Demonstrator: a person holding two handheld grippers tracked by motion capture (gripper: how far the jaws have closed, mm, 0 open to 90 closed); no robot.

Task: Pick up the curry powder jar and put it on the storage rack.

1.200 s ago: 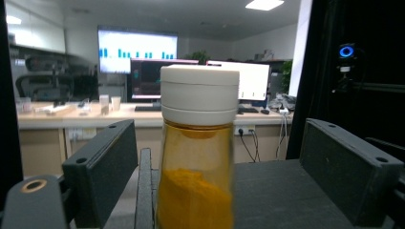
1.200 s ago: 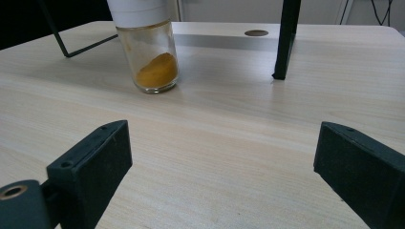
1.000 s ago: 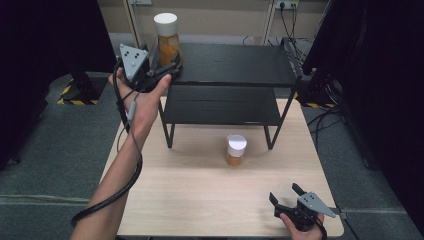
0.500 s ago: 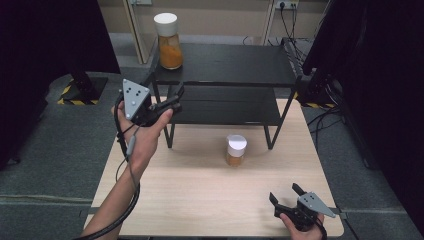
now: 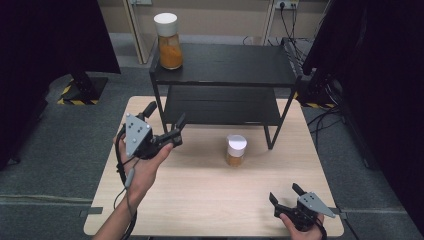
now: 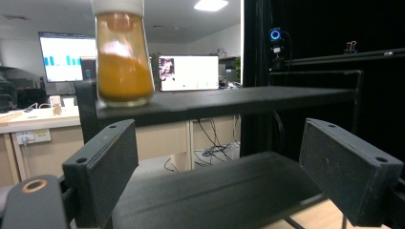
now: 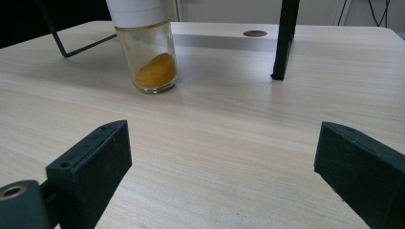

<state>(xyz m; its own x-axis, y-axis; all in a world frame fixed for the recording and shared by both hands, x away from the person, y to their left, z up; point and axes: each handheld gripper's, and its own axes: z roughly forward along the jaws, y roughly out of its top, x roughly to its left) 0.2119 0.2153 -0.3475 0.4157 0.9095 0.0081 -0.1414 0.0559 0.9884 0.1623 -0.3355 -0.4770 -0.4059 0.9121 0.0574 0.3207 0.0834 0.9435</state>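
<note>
A tall jar (image 5: 169, 42) with a white lid and orange powder stands at the left end of the black shelf's top board (image 5: 235, 62). In the left gripper view that jar (image 6: 122, 57) sits above and left of the jaws. My left gripper (image 5: 165, 122) is open and empty, held over the table's left side in front of the shelf. A small white-lidded jar (image 5: 235, 150) with a little orange powder stands on the table (image 5: 200, 190); in the right gripper view it (image 7: 145, 47) is ahead to the left. My right gripper (image 5: 284, 192) rests open near the front right corner.
The two-tier black shelf has a lower board (image 5: 220, 105) and thin legs (image 5: 268, 135); one leg (image 7: 285, 38) stands ahead of the right gripper. Dark curtains flank the table. Cables lie on the floor at the back right (image 5: 295, 20).
My left gripper has let go of the tall jar on the top board and drawn back and down toward the table's left side. The right gripper has stayed put.
</note>
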